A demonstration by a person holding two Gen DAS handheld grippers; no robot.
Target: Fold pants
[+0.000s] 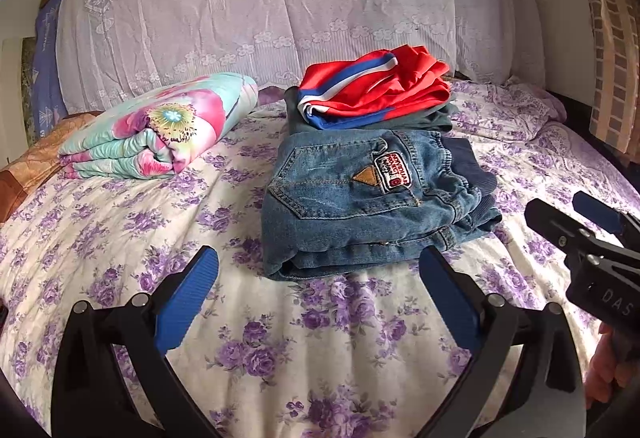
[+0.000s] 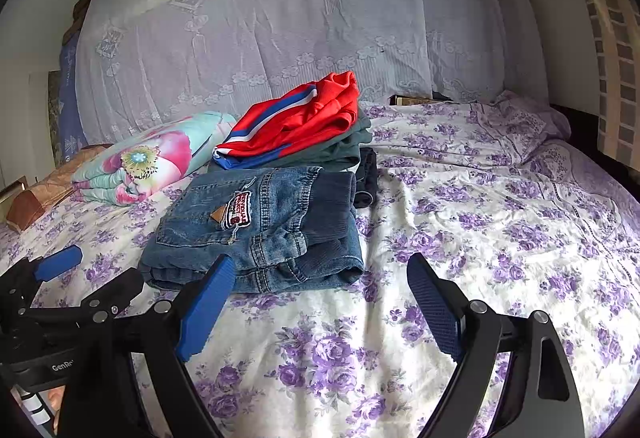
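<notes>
Lying folded on the bed (image 1: 120,222), the jeans (image 1: 360,206) sit just near of a red-topped clothes stack (image 1: 372,86). I hold my left gripper (image 1: 318,280) and right gripper (image 2: 320,280) near them, fingers released, empty.

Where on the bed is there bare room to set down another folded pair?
Free: the wide sheet right of the jeans, and the near strip in front of them. Crowded: the far left, where the quilt and the red-topped stack sit close behind the jeans.
</notes>
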